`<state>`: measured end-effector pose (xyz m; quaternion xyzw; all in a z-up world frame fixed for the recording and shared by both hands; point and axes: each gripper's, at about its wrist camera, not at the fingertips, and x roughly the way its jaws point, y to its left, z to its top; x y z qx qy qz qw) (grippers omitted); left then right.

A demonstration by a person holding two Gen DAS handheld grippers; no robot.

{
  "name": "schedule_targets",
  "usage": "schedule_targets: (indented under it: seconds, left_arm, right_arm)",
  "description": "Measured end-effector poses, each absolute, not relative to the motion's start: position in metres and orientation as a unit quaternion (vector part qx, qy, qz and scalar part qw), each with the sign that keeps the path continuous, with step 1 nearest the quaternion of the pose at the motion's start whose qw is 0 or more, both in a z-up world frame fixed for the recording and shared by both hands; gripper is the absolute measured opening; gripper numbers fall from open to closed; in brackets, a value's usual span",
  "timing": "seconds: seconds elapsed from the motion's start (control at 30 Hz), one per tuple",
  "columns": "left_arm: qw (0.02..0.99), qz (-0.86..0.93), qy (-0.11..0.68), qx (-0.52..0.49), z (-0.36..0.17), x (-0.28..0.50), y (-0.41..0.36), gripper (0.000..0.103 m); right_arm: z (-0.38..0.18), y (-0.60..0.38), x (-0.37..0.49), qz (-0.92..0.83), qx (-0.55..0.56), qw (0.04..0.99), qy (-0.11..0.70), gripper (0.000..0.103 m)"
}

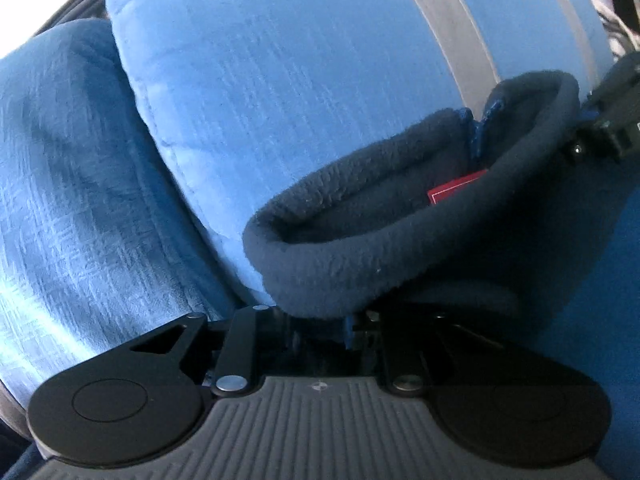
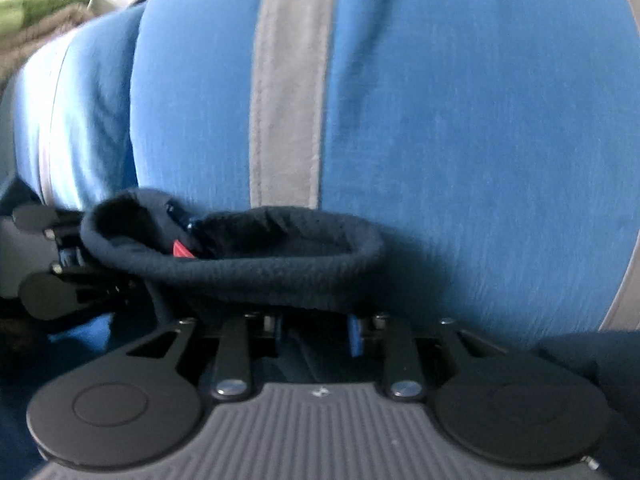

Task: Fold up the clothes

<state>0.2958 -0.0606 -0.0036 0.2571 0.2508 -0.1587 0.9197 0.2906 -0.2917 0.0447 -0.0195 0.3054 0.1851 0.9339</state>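
- Right up close, a navy fleece garment (image 1: 360, 264) lies draped straight over the fingers of the left gripper (image 1: 320, 320), its thick rolled collar standing up in an open loop.
- Fleece hides the fingertips, so I cannot tell whether that gripper is clamped on the cloth or merely under it; only a sliver of blue pad shows at the base.
- It is the same for the right gripper (image 2: 316, 324): the finger bases stand somewhat apart, but the tips vanish beneath the collar rim, and a grip cannot be made out.
- Inside the collar sits a small red label (image 1: 456, 192), partly tucked out of sight.
- Each gripper shows at the edge of the other's view, one at either end of the collar, both cut off.
- Behind the garment rises a bright blue plush cushion (image 1: 280, 80) with a grey stripe (image 1: 448, 32), touching the fleece.
- Far off, something green (image 2: 40, 8) is blurred beyond recognition.
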Motion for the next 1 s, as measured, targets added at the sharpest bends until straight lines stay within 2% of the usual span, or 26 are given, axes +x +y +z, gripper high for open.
schedule_targets:
  seconds: [0.3, 0.37, 0.4, 0.47, 0.5, 0.53, 0.57, 0.67, 1.0]
  left_arm:
    - [0.921, -0.158, 0.287, 0.21, 0.002, 0.306, -0.052, 0.024]
    - [0.92, -0.152, 0.305, 0.191, 0.005, 0.311, -0.05, 0.025]
    - [0.92, -0.148, 0.316, 0.18, 0.006, 0.315, -0.049, 0.029]
    - [0.918, -0.126, 0.335, 0.168, 0.008, 0.32, -0.047, 0.05]
    - [0.918, -0.112, 0.342, 0.166, 0.01, 0.322, -0.046, 0.069]
    - [0.915, -0.116, 0.349, 0.168, 0.012, 0.321, -0.046, 0.073]
    - [0.91, -0.128, 0.356, 0.172, 0.015, 0.319, -0.044, 0.081]
    - [0.906, -0.11, 0.363, 0.189, 0.026, 0.311, -0.04, 0.095]
    - [0.932, -0.114, 0.334, 0.083, 0.09, 0.251, 0.017, 0.096]
  right_arm:
    - [0.046, -0.283, 0.282, 0.17, -0.044, 0.936, 0.304, 0.045]
    - [0.045, -0.28, 0.278, 0.166, -0.051, 0.936, 0.306, 0.046]
    - [0.046, -0.279, 0.277, 0.163, -0.055, 0.936, 0.307, 0.048]
    - [0.046, -0.277, 0.276, 0.147, -0.064, 0.937, 0.312, 0.071]
    - [0.047, -0.277, 0.276, 0.135, -0.07, 0.937, 0.314, 0.097]
    - [0.049, -0.278, 0.274, 0.13, -0.072, 0.939, 0.312, 0.103]
    - [0.052, -0.28, 0.268, 0.133, -0.07, 0.941, 0.304, 0.103]
    - [0.064, -0.285, 0.25, 0.132, -0.079, 0.943, 0.296, 0.103]
    - [0.116, -0.285, 0.17, 0.111, -0.074, 0.956, 0.261, 0.103]
